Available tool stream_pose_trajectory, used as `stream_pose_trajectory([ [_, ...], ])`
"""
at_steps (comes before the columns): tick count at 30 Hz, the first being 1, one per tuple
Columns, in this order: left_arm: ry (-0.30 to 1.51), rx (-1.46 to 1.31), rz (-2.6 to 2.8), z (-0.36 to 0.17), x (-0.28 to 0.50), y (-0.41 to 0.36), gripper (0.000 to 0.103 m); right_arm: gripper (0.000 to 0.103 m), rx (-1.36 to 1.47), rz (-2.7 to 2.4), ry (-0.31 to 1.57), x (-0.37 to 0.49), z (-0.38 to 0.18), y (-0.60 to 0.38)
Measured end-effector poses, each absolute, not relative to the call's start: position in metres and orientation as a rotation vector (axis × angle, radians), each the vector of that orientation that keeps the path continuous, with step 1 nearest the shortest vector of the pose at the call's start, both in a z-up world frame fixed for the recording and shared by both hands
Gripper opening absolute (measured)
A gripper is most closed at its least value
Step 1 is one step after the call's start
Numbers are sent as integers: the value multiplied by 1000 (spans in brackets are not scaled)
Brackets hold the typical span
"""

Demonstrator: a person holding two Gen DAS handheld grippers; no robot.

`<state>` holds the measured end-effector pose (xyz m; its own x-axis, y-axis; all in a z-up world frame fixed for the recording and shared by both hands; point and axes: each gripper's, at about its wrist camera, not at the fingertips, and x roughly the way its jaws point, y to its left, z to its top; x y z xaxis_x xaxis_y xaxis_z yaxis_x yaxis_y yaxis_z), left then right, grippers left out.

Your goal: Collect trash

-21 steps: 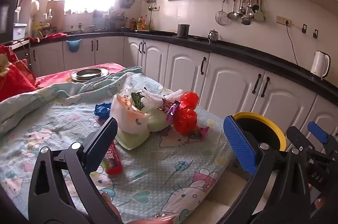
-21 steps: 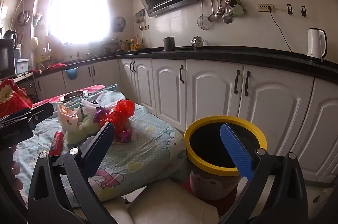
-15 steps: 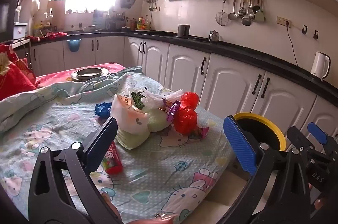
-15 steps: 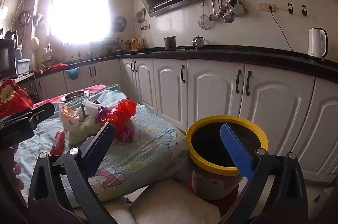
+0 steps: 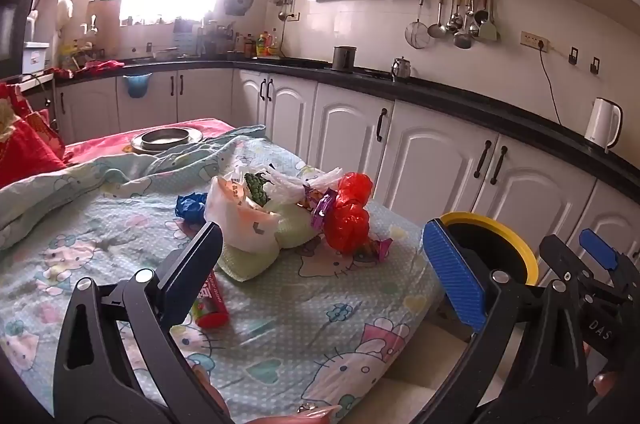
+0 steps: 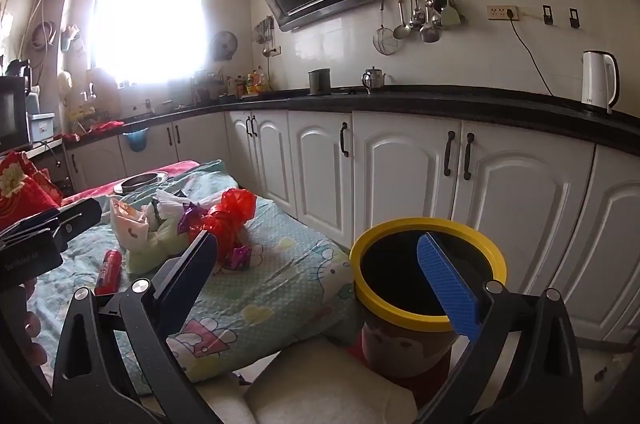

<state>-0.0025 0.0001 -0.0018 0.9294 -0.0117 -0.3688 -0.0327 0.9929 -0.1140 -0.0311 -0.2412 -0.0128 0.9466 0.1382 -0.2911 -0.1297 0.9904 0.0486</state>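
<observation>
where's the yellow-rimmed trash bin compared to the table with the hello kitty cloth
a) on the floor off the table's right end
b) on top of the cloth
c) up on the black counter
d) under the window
a: the yellow-rimmed trash bin stands lower than the hello kitty cloth, just past its right edge, in front of the white cabinets.

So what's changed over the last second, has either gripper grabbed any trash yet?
Almost nothing. Both the left gripper and right gripper stay open and empty, with only slight camera drift. The crumpled red plastic bag, red cylindrical tube and yellow-rimmed bin sit where they were.
</observation>
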Motion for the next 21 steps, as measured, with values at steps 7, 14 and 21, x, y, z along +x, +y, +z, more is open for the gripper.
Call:
stream_pose_trajectory([
  [7, 375, -124, 8, -2, -3, 1, 92, 97, 29, 135, 303, -31, -13, -242],
  [14, 375, -124, 8, -2, -3, 1, 92, 97, 27, 134, 303, -31, -13, -241],
  [21, 379, -123, 10, -2, -2, 0, 92, 97, 28, 135, 306, -30, -14, -241],
])
